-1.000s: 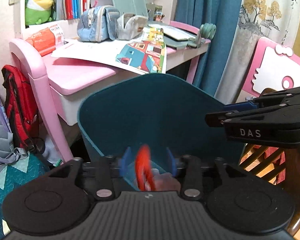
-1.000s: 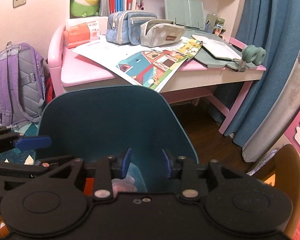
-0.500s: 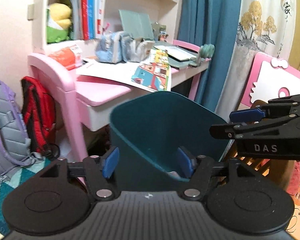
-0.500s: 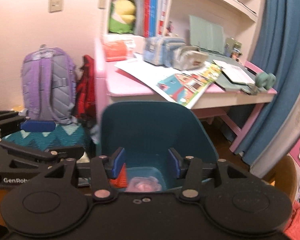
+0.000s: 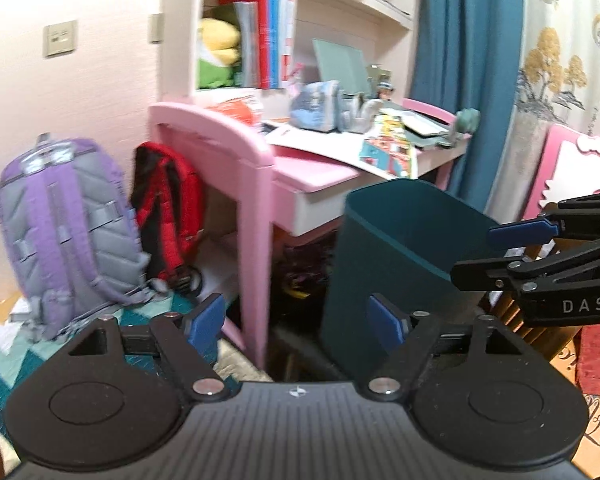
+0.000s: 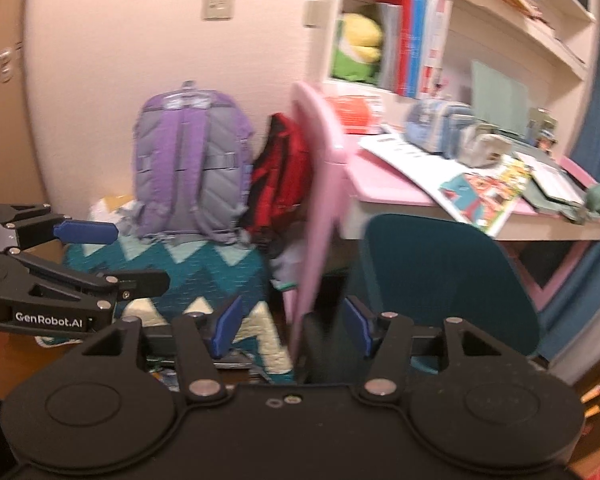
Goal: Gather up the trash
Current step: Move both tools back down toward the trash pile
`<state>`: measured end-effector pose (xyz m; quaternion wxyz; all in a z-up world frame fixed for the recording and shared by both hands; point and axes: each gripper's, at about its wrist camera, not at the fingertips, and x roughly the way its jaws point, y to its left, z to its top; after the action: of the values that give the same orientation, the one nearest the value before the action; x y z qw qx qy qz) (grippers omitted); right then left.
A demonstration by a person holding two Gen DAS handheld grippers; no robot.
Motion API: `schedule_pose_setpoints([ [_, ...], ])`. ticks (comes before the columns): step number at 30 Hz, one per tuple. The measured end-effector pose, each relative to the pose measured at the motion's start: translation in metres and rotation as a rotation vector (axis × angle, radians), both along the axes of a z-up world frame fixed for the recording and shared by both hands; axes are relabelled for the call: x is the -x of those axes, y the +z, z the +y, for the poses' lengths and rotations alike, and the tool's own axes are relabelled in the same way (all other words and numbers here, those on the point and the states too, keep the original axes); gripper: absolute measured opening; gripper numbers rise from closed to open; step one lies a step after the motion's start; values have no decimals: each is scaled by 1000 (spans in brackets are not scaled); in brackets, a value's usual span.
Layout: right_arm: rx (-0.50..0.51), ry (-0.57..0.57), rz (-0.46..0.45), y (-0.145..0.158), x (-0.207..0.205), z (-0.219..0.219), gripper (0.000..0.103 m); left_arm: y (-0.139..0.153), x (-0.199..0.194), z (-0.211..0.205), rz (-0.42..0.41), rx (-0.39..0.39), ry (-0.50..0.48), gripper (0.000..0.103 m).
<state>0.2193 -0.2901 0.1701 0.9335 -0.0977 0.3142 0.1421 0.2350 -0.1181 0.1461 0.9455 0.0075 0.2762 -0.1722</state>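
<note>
A dark teal trash bin stands on the floor beside the pink desk; it also shows in the right wrist view. Its inside is hidden from both cameras. My left gripper is open and empty, pulled back to the left of the bin. My right gripper is open and empty, also back from the bin. The right gripper shows side-on in the left wrist view, and the left gripper shows side-on in the right wrist view.
A pink desk carries papers and pencil cases. A purple backpack and a red bag lean by the desk on a teal zigzag cover. A blue curtain hangs at the right.
A red piece of trash dropped from my left gripper into the bin. Both grippers then opened wider and drew back and to the left, away from the bin's mouth.
</note>
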Motion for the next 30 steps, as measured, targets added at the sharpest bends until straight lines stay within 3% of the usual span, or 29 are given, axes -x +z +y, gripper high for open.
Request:
schedule_pose_setpoints([
  [11,-7,163,35,-36,11,95,56,-37,39,99,45,32,117,85],
  [15,-31,215,63,-61,10,125,57,-58,51,134,56,31,182,99],
  [23,-63,301,141,-145,-7,180,57,-115,58,206,92,37,299,103],
  [30,-39,286,234,-237,-38,219,57,-190,40,254,168,-12,381,103],
])
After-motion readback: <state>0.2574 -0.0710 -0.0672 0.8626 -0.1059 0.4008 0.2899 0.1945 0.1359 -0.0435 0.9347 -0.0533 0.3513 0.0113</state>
